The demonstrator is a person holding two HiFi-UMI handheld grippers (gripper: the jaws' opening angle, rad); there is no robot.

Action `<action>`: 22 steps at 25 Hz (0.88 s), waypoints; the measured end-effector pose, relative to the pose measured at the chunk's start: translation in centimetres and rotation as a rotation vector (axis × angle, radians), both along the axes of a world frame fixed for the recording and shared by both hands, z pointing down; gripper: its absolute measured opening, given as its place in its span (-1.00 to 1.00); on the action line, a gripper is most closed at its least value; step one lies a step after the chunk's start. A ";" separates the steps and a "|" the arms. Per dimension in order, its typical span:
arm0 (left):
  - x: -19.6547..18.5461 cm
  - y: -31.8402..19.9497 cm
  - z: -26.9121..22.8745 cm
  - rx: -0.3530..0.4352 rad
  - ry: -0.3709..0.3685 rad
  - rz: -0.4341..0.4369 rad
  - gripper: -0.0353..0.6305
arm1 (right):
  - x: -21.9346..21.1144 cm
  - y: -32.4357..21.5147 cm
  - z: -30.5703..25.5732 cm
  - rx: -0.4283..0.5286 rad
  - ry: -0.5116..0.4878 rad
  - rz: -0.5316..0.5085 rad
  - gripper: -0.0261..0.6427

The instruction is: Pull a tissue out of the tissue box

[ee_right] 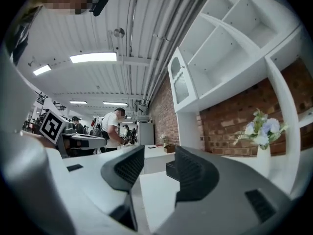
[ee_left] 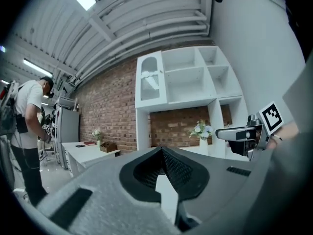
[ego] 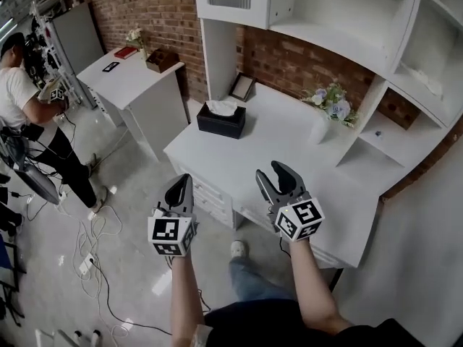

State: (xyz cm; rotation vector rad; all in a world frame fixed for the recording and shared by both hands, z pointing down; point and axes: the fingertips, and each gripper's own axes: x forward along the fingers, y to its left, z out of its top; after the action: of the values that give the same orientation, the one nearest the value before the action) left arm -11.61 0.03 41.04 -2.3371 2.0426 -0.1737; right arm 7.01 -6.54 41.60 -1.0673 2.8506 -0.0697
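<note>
A black tissue box stands at the far left of the white desk, with a white tissue sticking up from its top. Both grippers hang in the air in front of the desk's near edge, well short of the box. My left gripper is shut, its tips meeting on nothing. To its right, my right gripper stands open and empty. A corner of the tissue box peeks between the jaws in the right gripper view. In the left gripper view the jaws hide the box.
A white vase of flowers and a small picture frame stand at the desk's back, beneath white shelves. A second white table with a brown box stands to the left. A person works there, and cables lie on the floor.
</note>
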 end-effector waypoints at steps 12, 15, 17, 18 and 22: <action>-6.1 -18.2 1.3 -0.066 -0.026 0.005 -0.87 | -6.9 -18.2 2.8 -0.081 -0.006 0.000 -0.39; -6.7 -20.0 1.6 -0.066 -0.013 0.014 -0.87 | -8.0 -20.0 3.2 -0.093 0.006 -0.001 -0.39; -7.1 -21.0 1.9 -0.070 -0.002 0.019 -0.87 | -8.4 -21.0 3.4 -0.097 0.021 0.001 -0.39; -7.4 -21.5 2.0 -0.071 0.004 0.021 -0.87 | -8.6 -21.5 3.4 -0.098 0.026 0.004 -0.39; -8.6 -23.7 2.4 -0.082 0.031 0.036 -0.87 | -9.4 -23.5 3.3 -0.107 0.044 0.021 -0.39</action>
State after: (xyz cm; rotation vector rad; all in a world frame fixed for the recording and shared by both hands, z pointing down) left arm -20.20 -23.68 43.49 -2.4374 2.0427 -0.2260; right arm -2.40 -30.03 44.93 -1.1320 2.9034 -0.2011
